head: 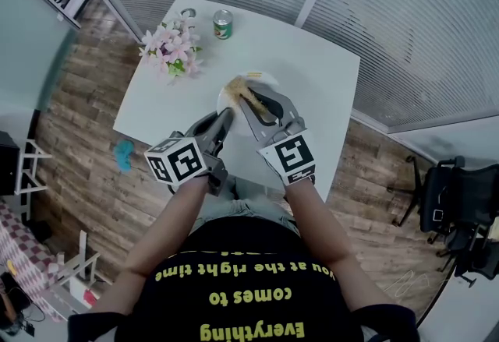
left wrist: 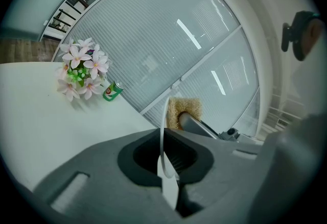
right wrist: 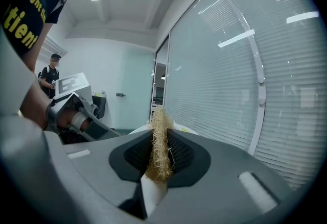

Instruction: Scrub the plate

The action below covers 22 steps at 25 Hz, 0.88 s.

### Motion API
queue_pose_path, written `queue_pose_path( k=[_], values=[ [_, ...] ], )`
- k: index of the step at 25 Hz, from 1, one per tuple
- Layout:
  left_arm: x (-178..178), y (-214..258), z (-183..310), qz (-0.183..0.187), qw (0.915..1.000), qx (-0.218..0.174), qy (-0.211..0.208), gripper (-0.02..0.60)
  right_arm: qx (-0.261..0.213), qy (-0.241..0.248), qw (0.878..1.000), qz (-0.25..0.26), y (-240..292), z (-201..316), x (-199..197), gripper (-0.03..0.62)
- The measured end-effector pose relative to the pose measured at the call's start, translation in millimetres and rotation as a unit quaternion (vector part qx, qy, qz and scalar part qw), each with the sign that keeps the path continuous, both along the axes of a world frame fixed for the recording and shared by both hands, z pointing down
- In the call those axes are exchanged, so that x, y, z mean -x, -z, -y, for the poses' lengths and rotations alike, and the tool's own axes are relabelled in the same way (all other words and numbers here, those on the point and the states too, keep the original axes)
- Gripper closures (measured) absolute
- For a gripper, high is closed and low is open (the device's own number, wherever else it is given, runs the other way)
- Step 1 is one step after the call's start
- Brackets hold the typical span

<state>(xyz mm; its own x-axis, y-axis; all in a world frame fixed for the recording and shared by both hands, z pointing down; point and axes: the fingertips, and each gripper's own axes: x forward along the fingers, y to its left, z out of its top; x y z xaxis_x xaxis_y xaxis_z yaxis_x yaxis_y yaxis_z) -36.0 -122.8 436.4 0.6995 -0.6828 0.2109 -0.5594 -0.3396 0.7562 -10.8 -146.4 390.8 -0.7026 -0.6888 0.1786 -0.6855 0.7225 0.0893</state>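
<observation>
Head view shows the plate over the surface's middle, its rim pinched in the left gripper's jaws, while the right gripper's jaws pinch a loofah, which should rub firmly against a steadily braced plate.

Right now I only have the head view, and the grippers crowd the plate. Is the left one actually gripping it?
Observer: Yes, the left gripper view shows the left gripper shut on the rim of the white plate, edge-on between its jaws.
Operator: What is the right one holding?
Observer: The right gripper is shut on a tan loofah scrub pad poking past its jaws.
Operator: Anyone nearby?
Observer: One person stands far behind, in the right gripper view.
</observation>
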Motion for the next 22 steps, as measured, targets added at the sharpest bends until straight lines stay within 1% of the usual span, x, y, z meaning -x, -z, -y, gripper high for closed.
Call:
queue_pose_path(
  k=[22],
  values=[
    [2.9, 2.7, -3.8, -0.001, 0.9999, -0.005, 0.009, 0.572, 0.01, -0.047, 0.999, 0.004, -9.8, 4.1, -38.0, 0.537]
  ],
)
